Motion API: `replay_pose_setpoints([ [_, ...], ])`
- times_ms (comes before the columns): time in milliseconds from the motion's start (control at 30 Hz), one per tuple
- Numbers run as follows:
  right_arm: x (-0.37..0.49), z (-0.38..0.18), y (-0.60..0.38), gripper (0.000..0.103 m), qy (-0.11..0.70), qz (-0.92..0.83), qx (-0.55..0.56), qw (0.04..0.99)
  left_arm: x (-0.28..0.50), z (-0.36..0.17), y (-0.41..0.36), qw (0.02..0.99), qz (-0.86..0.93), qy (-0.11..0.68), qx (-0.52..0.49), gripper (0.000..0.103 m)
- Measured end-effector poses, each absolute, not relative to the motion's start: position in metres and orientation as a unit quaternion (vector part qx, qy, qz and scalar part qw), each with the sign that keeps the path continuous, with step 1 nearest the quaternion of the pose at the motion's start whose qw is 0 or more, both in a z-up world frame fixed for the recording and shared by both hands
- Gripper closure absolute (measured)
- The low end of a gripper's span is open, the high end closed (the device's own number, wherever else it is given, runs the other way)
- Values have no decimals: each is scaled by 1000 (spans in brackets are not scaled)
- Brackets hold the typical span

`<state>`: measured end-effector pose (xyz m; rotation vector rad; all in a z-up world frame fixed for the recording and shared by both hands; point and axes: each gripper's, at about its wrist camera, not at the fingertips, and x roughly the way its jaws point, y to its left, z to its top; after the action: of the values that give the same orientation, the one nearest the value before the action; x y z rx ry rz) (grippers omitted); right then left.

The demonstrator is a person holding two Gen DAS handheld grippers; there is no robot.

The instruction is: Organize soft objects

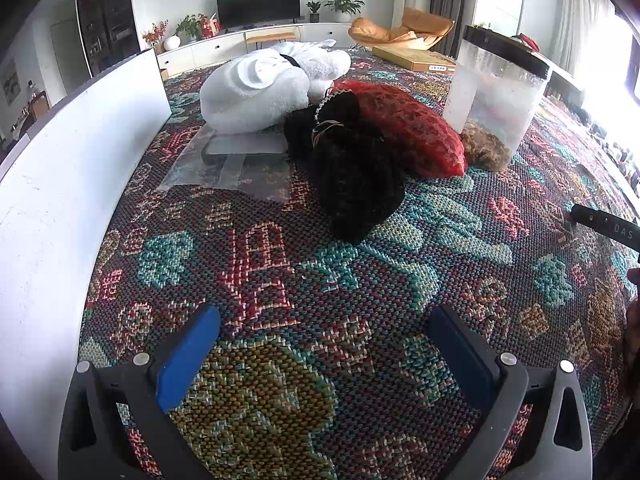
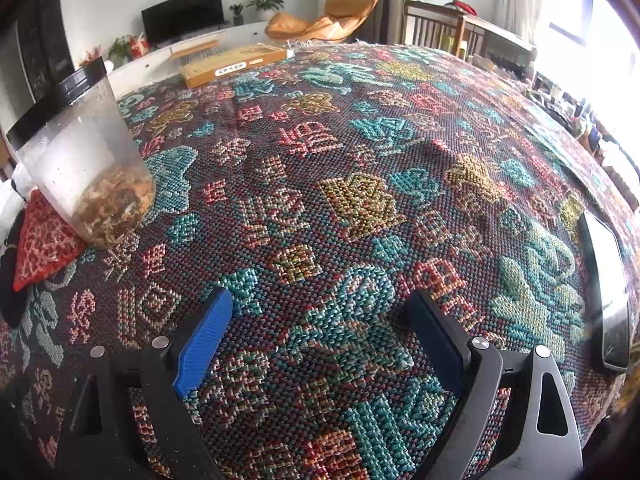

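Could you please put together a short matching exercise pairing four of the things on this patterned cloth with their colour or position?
Things:
1. plush toy
2. mesh pouch
3. fuzzy bundle
4. clear container

Descriptions:
A. red, lying against the container's base
B. upright, black lid, brownish contents at the bottom
C. white, farthest back, by the white board
D. black, nearest the left gripper

Pairs: 1-C, 2-A, 3-D, 4-B

left wrist: close above the woven cloth (image 1: 320,280), facing the soft pile ahead
right wrist: same tilt
shared: clear container (image 1: 496,100)
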<state>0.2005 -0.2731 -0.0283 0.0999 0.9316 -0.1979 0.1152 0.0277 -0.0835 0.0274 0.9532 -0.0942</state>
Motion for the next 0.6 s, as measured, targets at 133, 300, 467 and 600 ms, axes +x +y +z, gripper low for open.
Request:
replay_pose_setpoints([
  [133, 201, -28, -273, 12, 448, -95, 48, 888, 115, -84, 28, 888, -46, 458, 13, 0],
  [300, 201, -28, -273, 11, 448, -95, 48, 887, 115, -84, 28, 888, -45, 458, 13, 0],
  [467, 201, -28, -273, 11, 448, -95, 48, 887, 115, -84, 28, 888, -45, 458, 13, 0],
  [600, 201, -28, -273, 11, 448, -95, 48, 887, 115, -84, 28, 888, -45, 458, 13, 0],
])
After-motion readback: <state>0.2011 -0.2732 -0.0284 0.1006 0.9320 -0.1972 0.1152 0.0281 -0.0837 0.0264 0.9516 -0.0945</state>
